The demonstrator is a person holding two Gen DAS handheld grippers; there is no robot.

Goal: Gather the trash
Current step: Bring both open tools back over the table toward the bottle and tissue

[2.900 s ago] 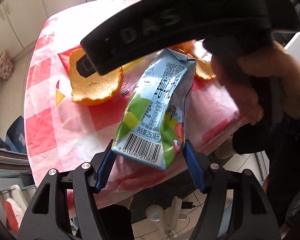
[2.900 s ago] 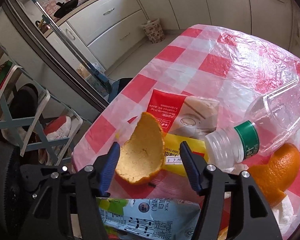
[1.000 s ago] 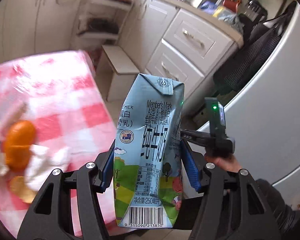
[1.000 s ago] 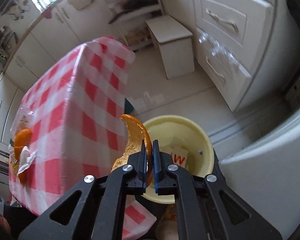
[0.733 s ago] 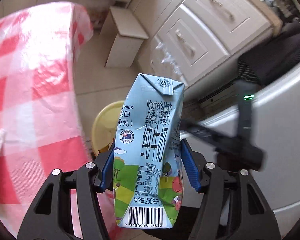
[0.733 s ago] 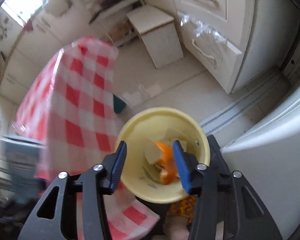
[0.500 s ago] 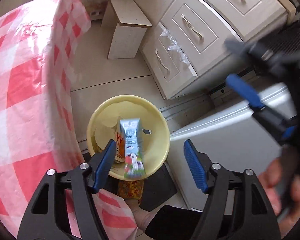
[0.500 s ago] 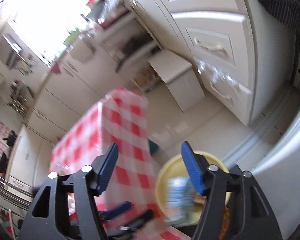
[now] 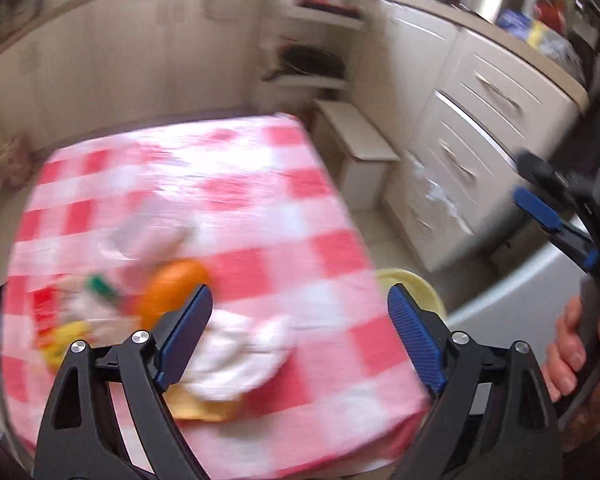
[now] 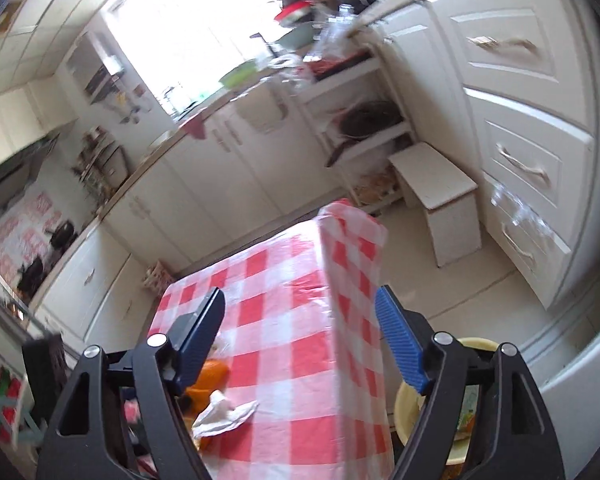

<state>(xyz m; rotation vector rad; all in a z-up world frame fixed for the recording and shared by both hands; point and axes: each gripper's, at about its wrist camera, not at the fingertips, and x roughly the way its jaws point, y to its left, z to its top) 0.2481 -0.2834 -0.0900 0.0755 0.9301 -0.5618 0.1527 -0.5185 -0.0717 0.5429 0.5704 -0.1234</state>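
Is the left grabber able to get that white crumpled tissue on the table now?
Probably yes. The left gripper is empty, its jaws opening, and the white tissue lies uncovered just ahead of it.

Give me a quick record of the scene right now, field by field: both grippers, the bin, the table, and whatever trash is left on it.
left gripper: jaws opening, nothing between them
right gripper: jaws opening, nothing between them
yellow bin: on the floor beside the table, trash inside
table: red and white checked cloth
left on table: orange peel, crumpled tissue, blurred wrappers
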